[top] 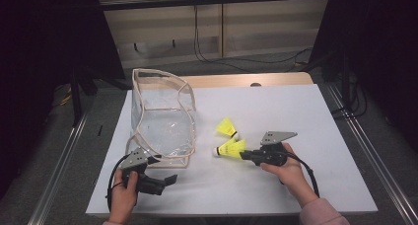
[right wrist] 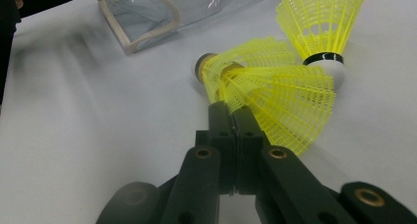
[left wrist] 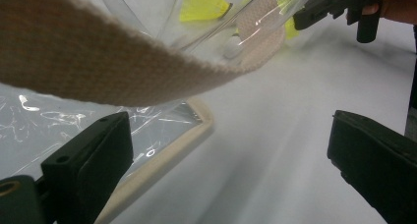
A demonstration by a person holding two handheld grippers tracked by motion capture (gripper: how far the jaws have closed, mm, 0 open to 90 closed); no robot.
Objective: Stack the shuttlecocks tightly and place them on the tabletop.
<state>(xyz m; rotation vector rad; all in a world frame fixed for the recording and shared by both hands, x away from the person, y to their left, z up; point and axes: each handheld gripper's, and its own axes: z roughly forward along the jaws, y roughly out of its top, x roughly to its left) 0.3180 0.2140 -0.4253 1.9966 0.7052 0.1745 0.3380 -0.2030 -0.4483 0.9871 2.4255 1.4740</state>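
Note:
A clear plastic bag (top: 162, 119) with beige trim stands at the table's left. Two yellow shuttlecocks lie right of it: one loose (top: 227, 128), one (top: 227, 149) with my right gripper (top: 245, 156) shut on its skirt edge. In the right gripper view the jaws (right wrist: 228, 108) pinch the held shuttlecock's mesh skirt (right wrist: 275, 101), which seems to overlap a second skirt; the loose shuttlecock (right wrist: 319, 22) lies just beyond. My left gripper (top: 165, 181) rests open at the bag's near corner. Its jaws stand wide apart (left wrist: 231, 160), and the bag's beige strap (left wrist: 98, 62) crosses above them.
The white table sheet (top: 276, 106) has free room to the right and back. The bag's trimmed base edge (left wrist: 182, 135) lies beside my left jaw. A hand's dark sleeve (right wrist: 10, 17) is at the top left of the right gripper view.

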